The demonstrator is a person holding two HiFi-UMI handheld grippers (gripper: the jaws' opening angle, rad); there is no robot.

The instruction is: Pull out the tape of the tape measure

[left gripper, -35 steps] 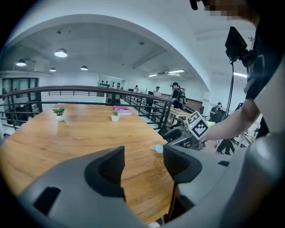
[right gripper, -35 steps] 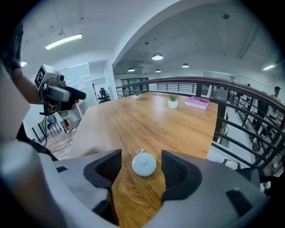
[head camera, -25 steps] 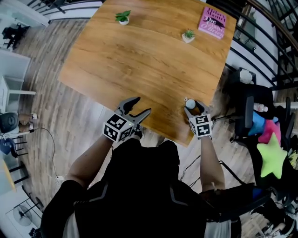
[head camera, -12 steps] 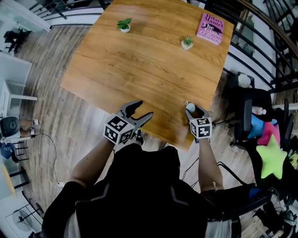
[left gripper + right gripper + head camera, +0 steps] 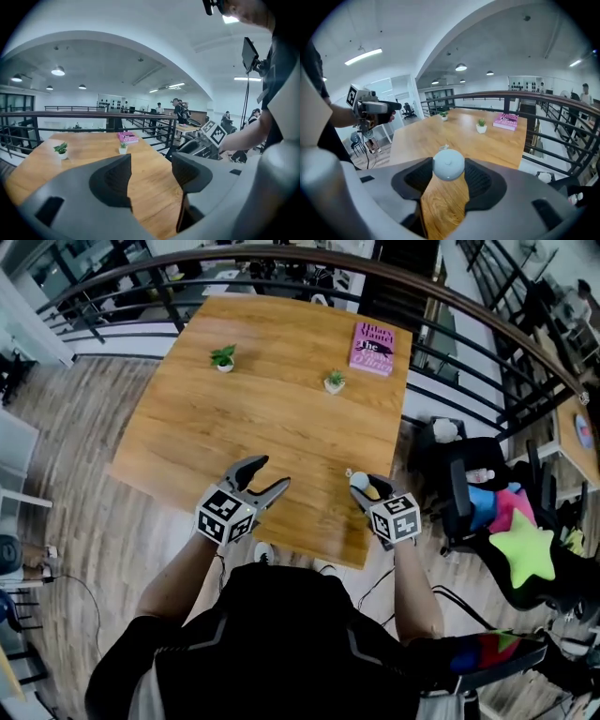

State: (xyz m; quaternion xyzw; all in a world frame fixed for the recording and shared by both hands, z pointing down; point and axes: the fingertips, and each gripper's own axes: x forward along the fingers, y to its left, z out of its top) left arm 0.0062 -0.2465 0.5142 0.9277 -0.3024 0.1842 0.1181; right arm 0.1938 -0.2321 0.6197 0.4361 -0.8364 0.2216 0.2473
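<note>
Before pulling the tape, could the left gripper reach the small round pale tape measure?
Probably yes: the left gripper is open, empty; nothing blocks the tape measure the right gripper's jaws just closed on.

You have in front of you two grippers, the left gripper (image 5: 270,472) and the right gripper (image 5: 367,487), one round pale tape measure (image 5: 448,164), one wooden table (image 5: 272,427), two potted plants (image 5: 223,357) (image 5: 334,381) at upper middle, one pink book (image 5: 372,347), and one green star-shaped cushion (image 5: 523,554) at lower right.
</note>
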